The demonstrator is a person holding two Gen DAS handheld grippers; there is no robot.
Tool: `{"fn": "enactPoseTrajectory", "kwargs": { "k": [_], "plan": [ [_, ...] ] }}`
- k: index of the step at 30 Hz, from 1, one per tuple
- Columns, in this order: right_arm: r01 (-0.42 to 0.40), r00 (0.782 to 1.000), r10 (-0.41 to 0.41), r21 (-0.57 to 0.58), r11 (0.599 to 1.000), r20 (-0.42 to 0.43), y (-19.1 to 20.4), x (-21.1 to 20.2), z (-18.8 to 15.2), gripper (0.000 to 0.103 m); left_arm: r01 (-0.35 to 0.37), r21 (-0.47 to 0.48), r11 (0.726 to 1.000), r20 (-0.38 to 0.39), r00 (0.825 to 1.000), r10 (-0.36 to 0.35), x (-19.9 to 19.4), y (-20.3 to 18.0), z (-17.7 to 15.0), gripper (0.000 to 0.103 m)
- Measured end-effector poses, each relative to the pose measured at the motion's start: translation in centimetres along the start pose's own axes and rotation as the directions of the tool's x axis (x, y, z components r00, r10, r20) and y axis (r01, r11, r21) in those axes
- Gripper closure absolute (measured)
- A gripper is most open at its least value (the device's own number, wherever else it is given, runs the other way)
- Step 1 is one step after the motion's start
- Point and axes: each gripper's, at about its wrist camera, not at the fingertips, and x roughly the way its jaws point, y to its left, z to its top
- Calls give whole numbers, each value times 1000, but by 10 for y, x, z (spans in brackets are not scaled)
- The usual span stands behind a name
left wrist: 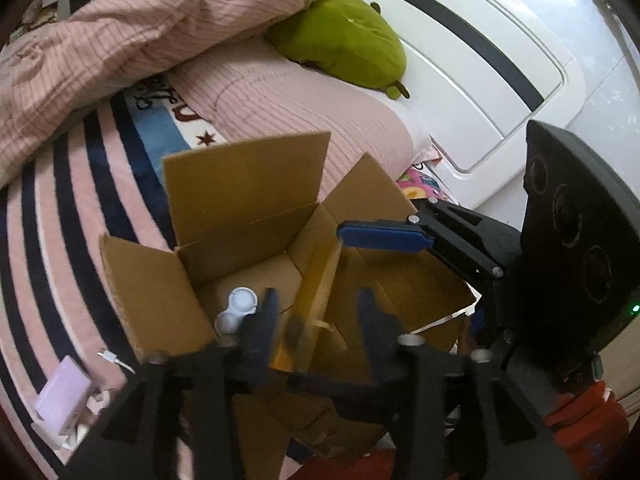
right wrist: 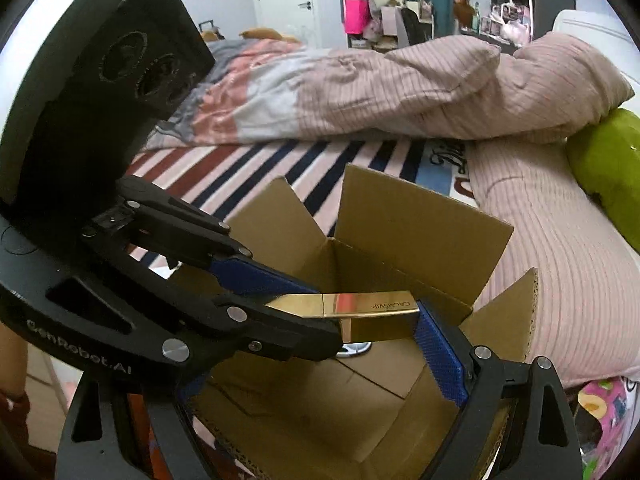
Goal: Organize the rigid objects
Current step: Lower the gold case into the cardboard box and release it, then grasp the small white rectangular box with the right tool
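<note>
An open cardboard box [left wrist: 240, 216] [right wrist: 424, 224] sits on the striped bed. A shiny gold rectangular case [right wrist: 372, 314] marked CALAISVIP hangs over the box opening; in the left wrist view it shows as a yellowish slab [left wrist: 316, 300]. My right gripper [right wrist: 376, 320] is shut on its ends, one blue pad [right wrist: 440, 356] at the right end. My left gripper [left wrist: 316, 312] is open, its fingers on either side of the case. It crosses the right wrist view [right wrist: 224, 280]. A white two-lobed case [left wrist: 238, 308] lies on the box floor.
A lilac card box [left wrist: 60, 396] and a white cable plug [left wrist: 114, 360] lie on the blanket left of the box. A pink duvet [right wrist: 400, 92], a green plush [left wrist: 344, 40] and a white headboard [left wrist: 480, 80] lie beyond.
</note>
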Motion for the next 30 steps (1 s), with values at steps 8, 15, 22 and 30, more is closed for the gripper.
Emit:
{"fn": "enactPoseTrajectory", "kwargs": {
  "k": [8,15,22,30],
  "plan": [
    [-55,991,59,-37,998,121,31,-28,2,15,-161,-60,985,199,965,170,-82,11,-34,35],
    [-179,950,231,-242,954,208,119,-40,8,15,-382,-203,902,300,853,428,-149,50,-104,23],
    [-272,940,319,-298,915,121,190,22,-8,35,-445,-314,839,287,798,530,-169,102,-185,23],
    [-183,983,182,-87,979,-16,171,121,-41,35,-397,-387,832,238,829,506,-137,135,-245,23]
  ]
}}
